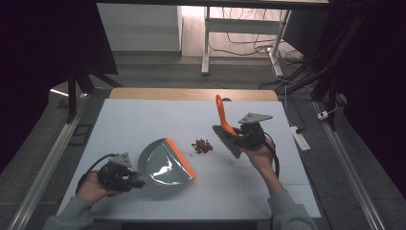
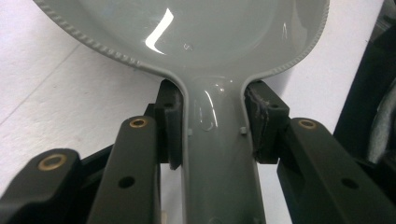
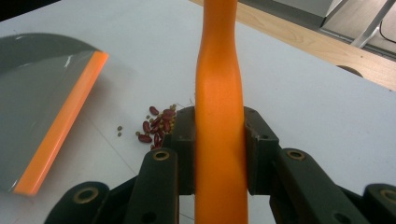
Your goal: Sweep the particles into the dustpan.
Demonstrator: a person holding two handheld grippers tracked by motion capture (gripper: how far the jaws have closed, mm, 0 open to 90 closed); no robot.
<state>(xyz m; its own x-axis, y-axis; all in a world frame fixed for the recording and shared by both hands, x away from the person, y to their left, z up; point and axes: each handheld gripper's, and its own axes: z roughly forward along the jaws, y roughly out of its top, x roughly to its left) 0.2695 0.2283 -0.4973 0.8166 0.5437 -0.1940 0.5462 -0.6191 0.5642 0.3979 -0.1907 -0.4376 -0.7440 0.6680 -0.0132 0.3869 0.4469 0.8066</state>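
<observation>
A grey dustpan (image 1: 165,165) with an orange lip (image 1: 181,157) rests on the white table, its mouth facing right. My left gripper (image 1: 125,176) is shut on the dustpan's grey handle (image 2: 219,154), a pad pressed to each side. A small pile of red beans (image 1: 202,145) lies just right of the lip, also seen as beans (image 3: 156,123) beside the right gripper's jaws. My right gripper (image 1: 241,133) is shut on the orange handle (image 3: 219,116) of a hand brush, whose dark bristles (image 1: 227,140) sit on the table right of the beans.
The white table surface (image 1: 143,120) has a wooden strip along its far edge (image 1: 191,94). A white power strip (image 1: 300,138) lies on the floor off the right side. Desk legs and cables stand beyond the table.
</observation>
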